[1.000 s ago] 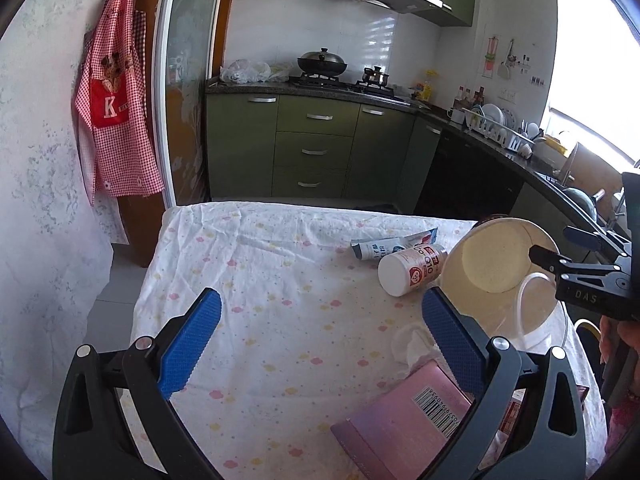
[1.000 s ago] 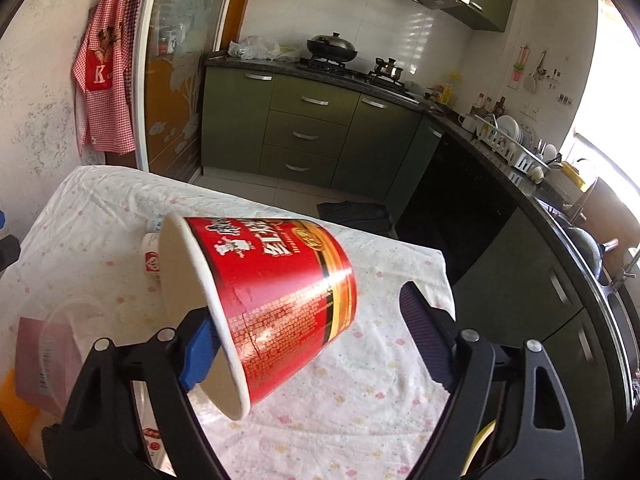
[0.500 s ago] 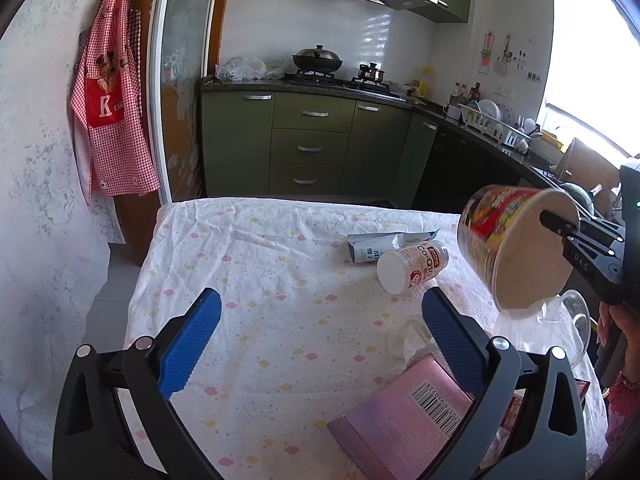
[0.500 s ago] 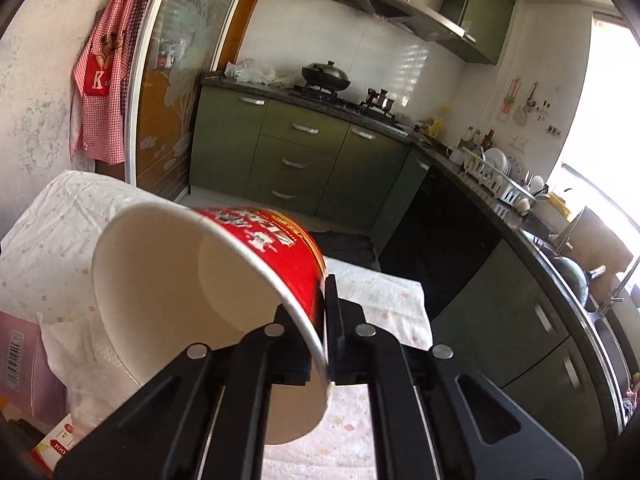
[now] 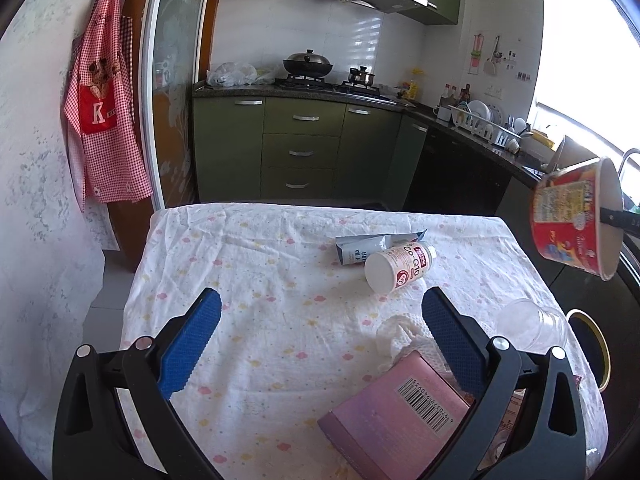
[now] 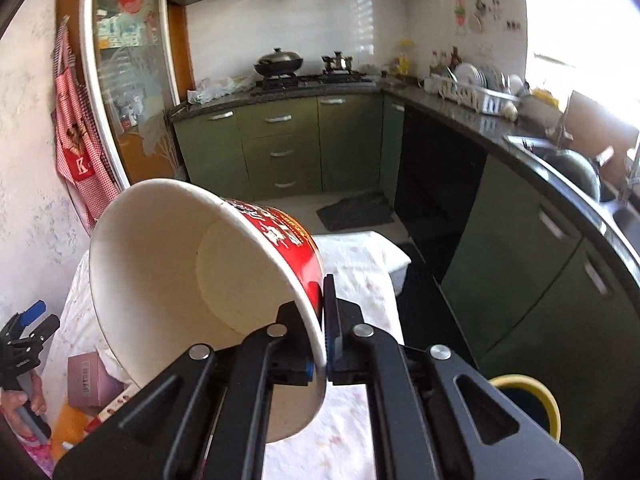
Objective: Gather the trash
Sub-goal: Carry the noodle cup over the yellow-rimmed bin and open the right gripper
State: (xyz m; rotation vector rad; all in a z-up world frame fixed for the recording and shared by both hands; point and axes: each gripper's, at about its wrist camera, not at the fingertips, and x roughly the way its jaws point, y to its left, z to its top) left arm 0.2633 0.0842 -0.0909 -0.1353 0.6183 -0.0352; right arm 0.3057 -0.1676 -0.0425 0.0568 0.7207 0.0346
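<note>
My right gripper [image 6: 322,328] is shut on the rim of a red noodle cup [image 6: 180,264], held tilted in the air beyond the table's right side; the cup also shows in the left wrist view [image 5: 576,224]. A yellow-rimmed bin [image 6: 532,404] stands on the floor below, also seen in the left wrist view [image 5: 592,340]. My left gripper [image 5: 320,344] is open and empty above the table [image 5: 248,264]. On the table lie a white bottle [image 5: 398,266], a flattened tube [image 5: 372,245], a crumpled tissue [image 5: 400,338], a clear plastic cup [image 5: 532,324] and a pink box [image 5: 396,412].
Green kitchen cabinets [image 5: 300,152] stand behind the table and a dark counter [image 6: 520,148] runs along the right. A red checked apron [image 5: 104,120] hangs on the left wall. A dark mat [image 6: 354,212] lies on the floor.
The right gripper closed on the cup's rim, lifted it off the table and carried it right, past the table edge toward the bin. The left gripper stayed open and nearly still.
</note>
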